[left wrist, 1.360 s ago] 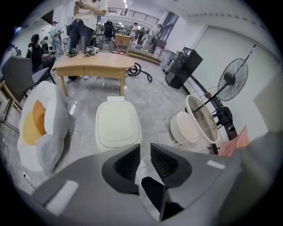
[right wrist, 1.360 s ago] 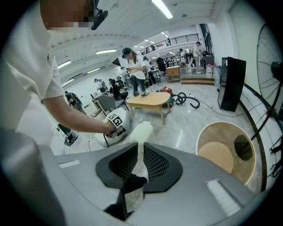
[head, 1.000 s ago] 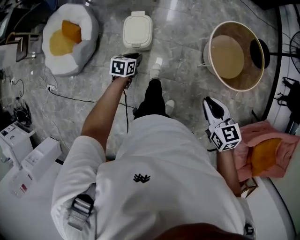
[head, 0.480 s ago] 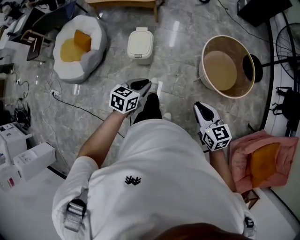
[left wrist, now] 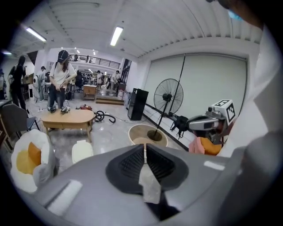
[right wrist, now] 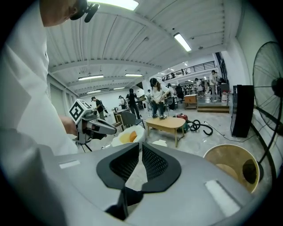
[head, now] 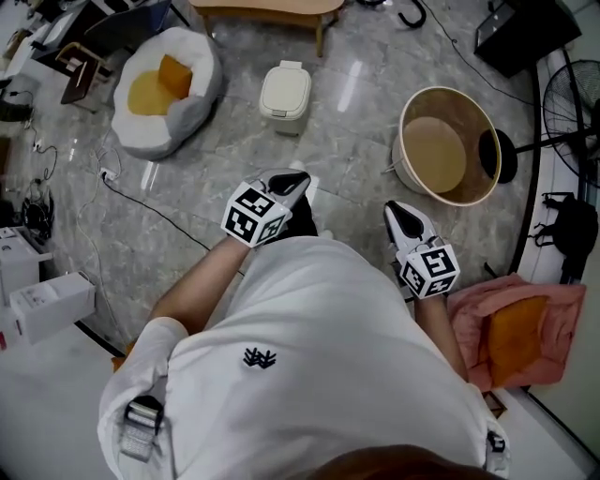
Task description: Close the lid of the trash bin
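Toward the upper middle of the head view, a small cream trash bin (head: pixel 285 89) stood on the grey stone-patterned floor (head: pixel 356 178), its lid lying flat and shut. Neither gripper touched it; both were well apart from it, lower in the frame. A person in a white shirt (head: pixel 309 356) filled the lower half of that view, seen from above.

At centre frame the left gripper (head: pixel 295 178) pointed up toward the bin, with its marker cube just behind. In the left gripper view its two dark ribbed jaws were pressed nearly together, with only a hairline slit between them and nothing held. Right of centre, the right gripper (head: pixel 394 208) also pointed up the frame. In the right gripper view its jaws were likewise drawn together with a thin gap at the tips, empty.

At upper left lay a white beanbag bed (head: pixel 202 80) holding an orange cushion (head: pixel 172 71). At upper right stood a large round wooden tub (head: pixel 446 145), and beside it the black base of a standing fan (head: pixel 496 155). A pale wooden table (head: pixel 267 9) crossed the top edge. At lower right sat a pink cushion (head: pixel 469 323) with an orange pillow on it. White boxes (head: pixel 42 302) lay at the left edge, near a black cable (head: pixel 159 211) trailing over the floor.
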